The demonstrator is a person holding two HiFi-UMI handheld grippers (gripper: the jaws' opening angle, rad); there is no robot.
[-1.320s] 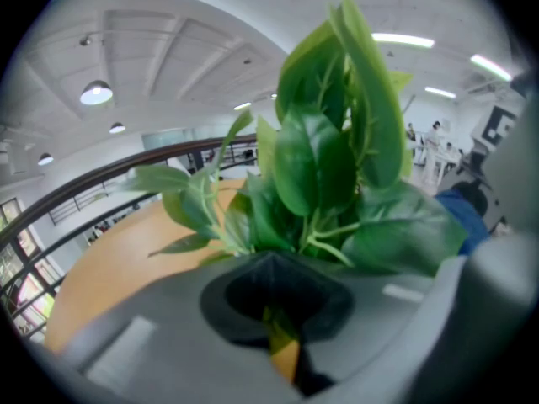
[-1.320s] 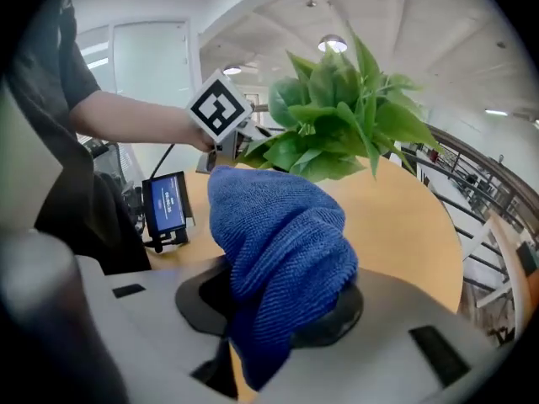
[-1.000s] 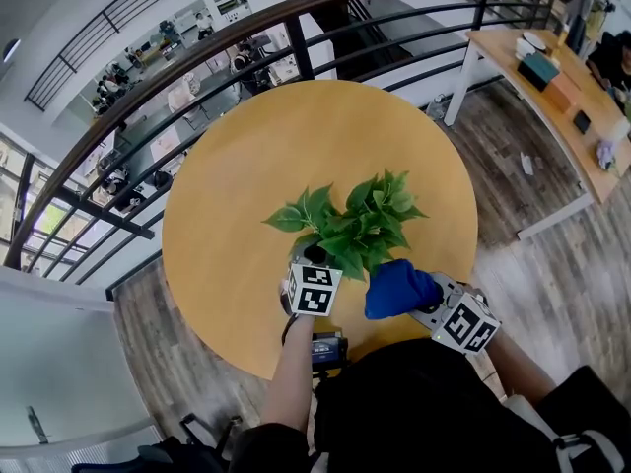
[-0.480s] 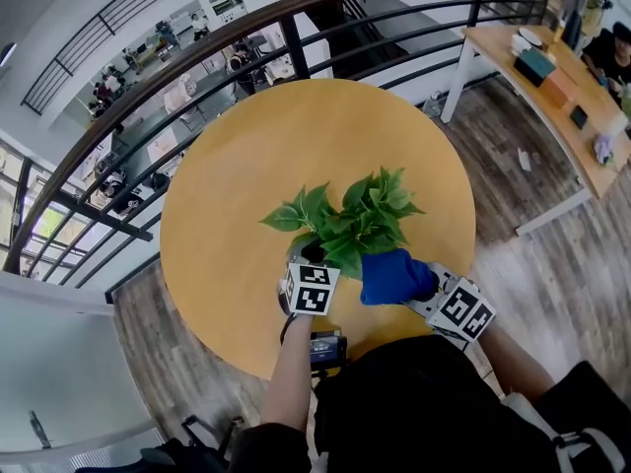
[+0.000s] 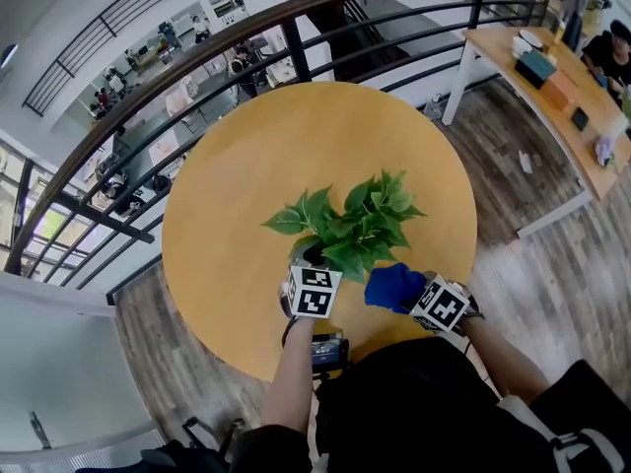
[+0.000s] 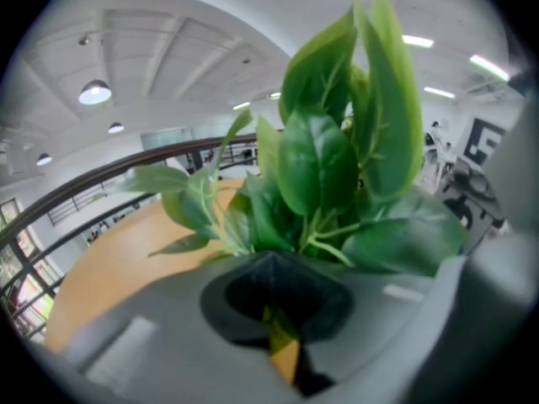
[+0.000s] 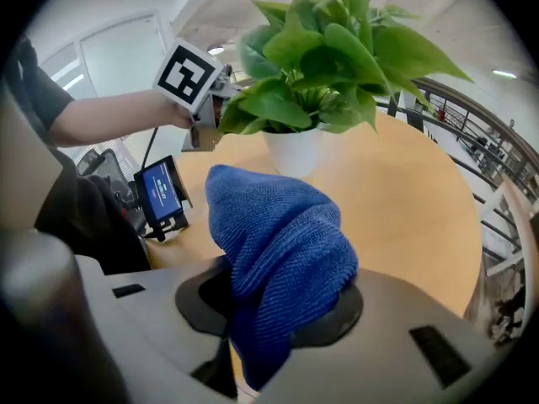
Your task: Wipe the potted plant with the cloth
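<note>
Now the right tool (image 7: 268, 314) grips the blue cloth (image 7: 278, 242) near the plant (image 7: 312, 49) on the round surface (image 5: 227, 195); the left tool (image 6: 274, 310) sits closed at the plant's base.

The potted plant (image 5: 355, 227) has broad green leaves in a white pot (image 7: 293, 151) and stands upright at frame centre in the head view. The blue cloth (image 5: 394, 286) is bunched, lies just lower right of the foliage, and is clamped in the right gripper (image 7: 269, 314).

Leaves (image 5: 360, 223) hide the plant's pot (image 7: 295, 151) from the head view.
</note>
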